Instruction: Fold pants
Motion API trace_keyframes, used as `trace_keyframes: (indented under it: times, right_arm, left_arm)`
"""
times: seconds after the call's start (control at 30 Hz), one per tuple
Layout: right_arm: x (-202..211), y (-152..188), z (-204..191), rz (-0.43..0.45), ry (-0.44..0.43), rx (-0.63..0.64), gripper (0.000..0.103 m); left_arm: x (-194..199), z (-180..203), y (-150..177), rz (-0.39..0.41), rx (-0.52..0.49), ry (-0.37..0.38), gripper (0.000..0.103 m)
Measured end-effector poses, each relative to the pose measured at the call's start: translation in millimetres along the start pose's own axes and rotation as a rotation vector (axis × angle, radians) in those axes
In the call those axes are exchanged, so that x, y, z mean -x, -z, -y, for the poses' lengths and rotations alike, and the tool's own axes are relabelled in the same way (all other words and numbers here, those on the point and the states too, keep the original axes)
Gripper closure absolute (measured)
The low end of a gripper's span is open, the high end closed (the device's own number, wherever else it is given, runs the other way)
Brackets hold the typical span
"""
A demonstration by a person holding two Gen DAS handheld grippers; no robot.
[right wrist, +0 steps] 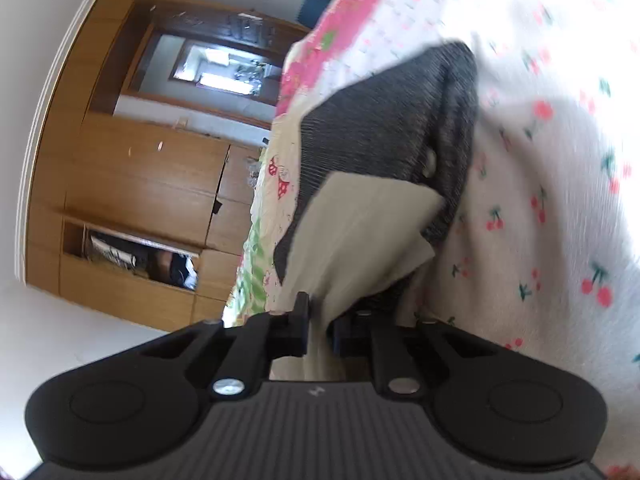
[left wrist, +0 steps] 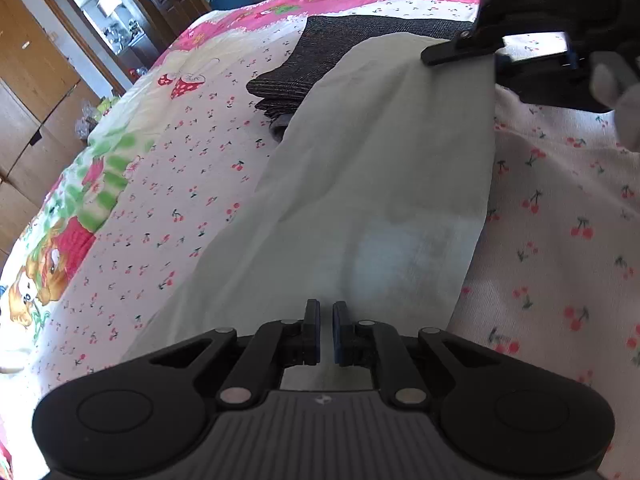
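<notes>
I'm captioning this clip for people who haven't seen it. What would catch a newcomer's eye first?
First the pale pants, stretched in a long band across the cherry-print bedspread, each end pinched: the left gripper at the near end, the right gripper at the far end. Next, the folded dark grey garment lying under the far end, and the loud pink cartoon border beyond it.

Left tongs [left wrist: 326, 330]: matte black plastic, ribbed grey top plate with a small pale logo, two round side housings, silver pivot screws, blue-edged pads [left wrist: 340, 330]. Right tongs [right wrist: 318, 330]: same build, black linkage arms, silver screws, blue pad edge. Hand [left wrist: 618, 92]: pale grey glove.
</notes>
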State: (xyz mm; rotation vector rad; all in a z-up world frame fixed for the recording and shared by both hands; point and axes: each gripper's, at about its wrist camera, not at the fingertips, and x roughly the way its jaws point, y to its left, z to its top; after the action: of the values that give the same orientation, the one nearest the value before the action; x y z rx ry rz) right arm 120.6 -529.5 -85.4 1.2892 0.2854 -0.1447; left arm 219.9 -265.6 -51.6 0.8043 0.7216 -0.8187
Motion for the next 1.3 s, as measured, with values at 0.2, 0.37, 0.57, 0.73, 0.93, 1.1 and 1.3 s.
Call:
trace_keyframes:
  times: [0.2, 0.37, 0.57, 0.73, 0.93, 1.1, 1.3]
  right_arm:
    - [-14.4, -3.0, 31.3, -0.028, 0.034, -0.119, 0.087]
    - [-27.3, 5.2, 35.6, -0.078, -0.025, -0.187, 0.09]
    - [6.1, -1.1, -53.1, -0.071, -0.021, 0.01, 0.099]
    - [-4.4, 42.1, -157.7, -0.122, 0.016, 0.356, 0.099]
    - [-98.4, 184.7, -254.5, -0.35, -0.102, 0.741, 0.099]
    - [-160.6, 360.7, -276.9, -0.651, -0.207, 1.081, 0.099]
    - [-176.0, 498.0, -239.5, -0.879, -0.149, 1.341, 0.099]
  left_arm:
    - [-2.5, 12.5, -4.6, 0.003, -0.067, 0.009, 0.079]
    - [-6.2, 7.8, -0.4, 0.024, -0.019, 0.015, 0.078]
    - [-4.6, -4.4, 12.4, 0.164, 0.079, 0.002, 0.078]
    - [17.8, -40.1, 48.9, 0.154, 0.222, 0.04, 0.078]
    - [81.8, -107.8, 155.9, 0.101, 0.406, -0.083, 0.078]
    - [119.8, -153.1, 259.5, 0.012, 0.55, -0.226, 0.078]
    - [137.3, -166.6, 339.9, -0.049, 0.638, -0.311, 0.077]
